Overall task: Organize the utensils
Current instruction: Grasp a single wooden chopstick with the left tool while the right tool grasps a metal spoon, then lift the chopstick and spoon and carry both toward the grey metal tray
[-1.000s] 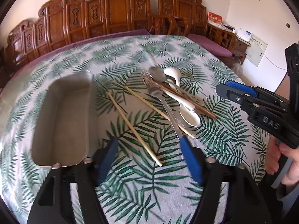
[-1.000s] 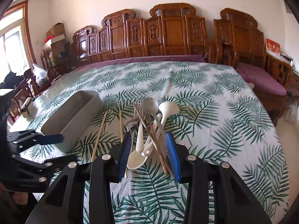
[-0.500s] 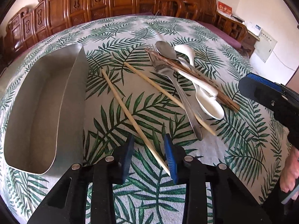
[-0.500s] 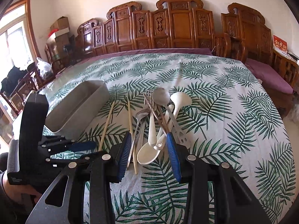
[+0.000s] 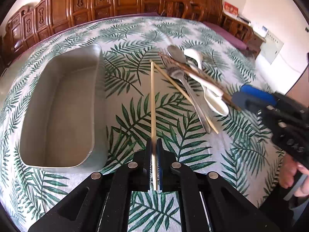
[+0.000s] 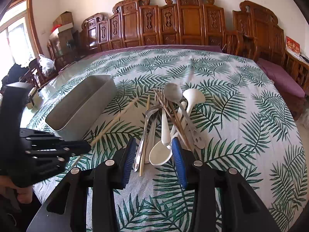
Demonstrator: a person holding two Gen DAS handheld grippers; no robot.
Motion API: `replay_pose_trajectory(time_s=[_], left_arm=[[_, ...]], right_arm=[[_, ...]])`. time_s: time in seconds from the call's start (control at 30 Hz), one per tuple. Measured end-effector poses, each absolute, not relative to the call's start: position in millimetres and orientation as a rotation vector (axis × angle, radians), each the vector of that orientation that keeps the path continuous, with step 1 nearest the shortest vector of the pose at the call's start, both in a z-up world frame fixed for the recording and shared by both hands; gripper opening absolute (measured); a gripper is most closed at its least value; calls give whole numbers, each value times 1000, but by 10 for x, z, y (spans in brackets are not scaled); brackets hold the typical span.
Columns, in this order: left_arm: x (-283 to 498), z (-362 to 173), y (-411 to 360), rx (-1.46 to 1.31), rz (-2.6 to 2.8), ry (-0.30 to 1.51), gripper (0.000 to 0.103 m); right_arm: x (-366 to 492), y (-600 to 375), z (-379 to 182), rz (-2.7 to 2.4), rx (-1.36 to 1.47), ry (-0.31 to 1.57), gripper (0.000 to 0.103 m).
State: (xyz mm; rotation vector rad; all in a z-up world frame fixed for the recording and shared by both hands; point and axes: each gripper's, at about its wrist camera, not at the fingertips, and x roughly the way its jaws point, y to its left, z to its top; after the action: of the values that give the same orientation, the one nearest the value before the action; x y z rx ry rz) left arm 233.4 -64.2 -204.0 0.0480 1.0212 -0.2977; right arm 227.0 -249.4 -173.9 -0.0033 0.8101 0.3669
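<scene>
Bamboo chopstick (image 5: 153,100), thin and straight, sits clamped in left gripper (image 5: 154,150) jaws; right gripper (image 6: 152,150) jaws stand apart.

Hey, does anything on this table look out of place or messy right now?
Yes: the spoons, fork and chopsticks lie crossed in a loose pile on the tablecloth, while the grey tray beside them sits empty. One pale chopstick is pinched in the left hand-held gripper.

I counted two pale chopsticks (image 6: 114,120), one of them between my left fingers and the other (image 6: 145,133) in the pile. At twelve o'clock from my right fingers lay two white spoons (image 6: 164,133), two dark chopsticks (image 6: 171,118), a fork (image 6: 154,119) and at least two metal spoons (image 6: 173,92). One grey tray (image 6: 81,108) stood at ten o'clock.
</scene>
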Motion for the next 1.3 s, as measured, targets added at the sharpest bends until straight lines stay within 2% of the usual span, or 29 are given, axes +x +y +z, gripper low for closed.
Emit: replay_pose_trajectory(time_s=[0.07, 0.13, 0.3, 0.63, 0.93, 1.03, 1.3], left_arm=[[2314, -2021, -591, 21, -303, 1010, 4], [2300, -2019, -541, -5, -313, 1003, 4], [2307, -1934, -471, -44, -344, 980, 4], [2256, -1652, -319, -84, -386, 906, 4], [2253, -1536, -208, -108, -398, 876, 4], [2250, -1511, -185, -117, -396, 868, 4], [2241, -1461, -106, -125, -378, 850, 4]], right_arm=[[2288, -2468, -1745, 365, 1, 820, 41], [2335, -2440, -1749, 366, 9, 836, 35], [2477, -2255, -1792, 372, -23, 868, 27], [2992, -2017, -1986, 352, -18, 969, 18], [3144, -1909, -2133, 311, -58, 1025, 14], [3177, -1865, -2172, 294, -84, 1049, 8], [3143, -1888, -2155, 284, -61, 1044, 6]])
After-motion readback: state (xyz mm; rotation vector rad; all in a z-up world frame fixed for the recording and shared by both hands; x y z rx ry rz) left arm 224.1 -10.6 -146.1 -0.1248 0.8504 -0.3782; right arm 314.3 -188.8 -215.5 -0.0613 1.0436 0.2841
